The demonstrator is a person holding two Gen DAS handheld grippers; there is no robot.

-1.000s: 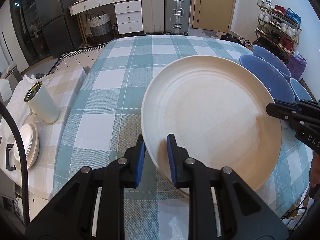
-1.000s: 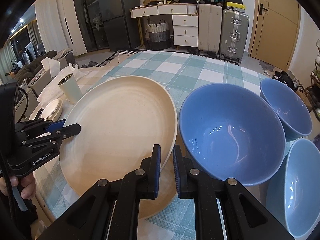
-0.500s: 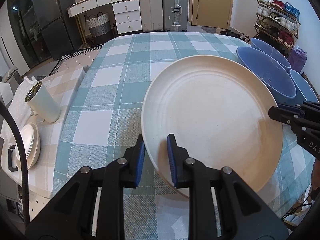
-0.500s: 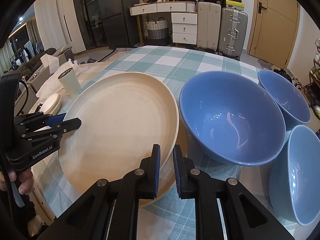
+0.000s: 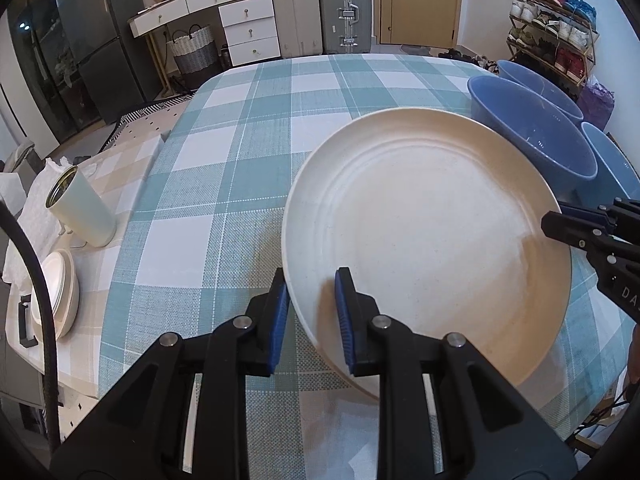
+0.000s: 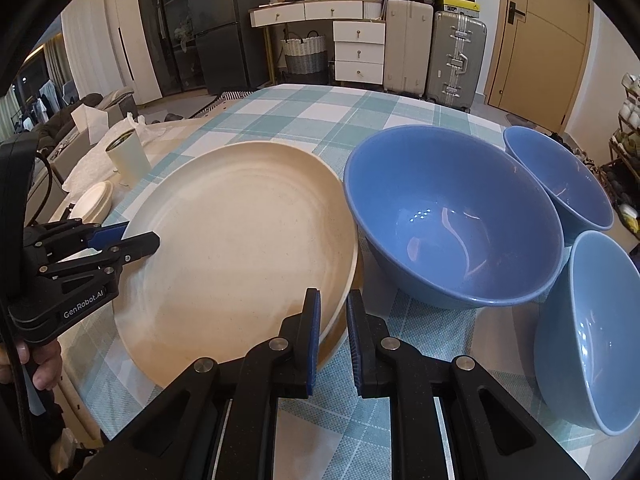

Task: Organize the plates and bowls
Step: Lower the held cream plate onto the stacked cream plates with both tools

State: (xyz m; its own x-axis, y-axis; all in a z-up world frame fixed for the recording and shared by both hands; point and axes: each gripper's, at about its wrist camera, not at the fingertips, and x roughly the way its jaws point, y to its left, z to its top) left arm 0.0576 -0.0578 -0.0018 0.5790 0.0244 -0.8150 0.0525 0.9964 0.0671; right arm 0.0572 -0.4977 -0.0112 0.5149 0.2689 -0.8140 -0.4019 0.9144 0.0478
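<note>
on the checked table point(image 5: 248, 148) there is one large cream plate point(image 5: 424, 236), with what looks like the rim of a second cream plate point(image 6: 340, 322) just under it in the right wrist view, though that cannot be told for sure. three blue bowls stand beside it: a big one point(image 6: 452, 220), a second behind it point(image 6: 560, 176) and a third nearer the camera point(image 6: 592, 332). off to the side are one pale cup point(image 5: 82, 212) and one small stack of white dishes point(image 5: 58, 292), too blurred to count singly, and two suitcases point(image 5: 320, 12) stand by the far wall.
</note>
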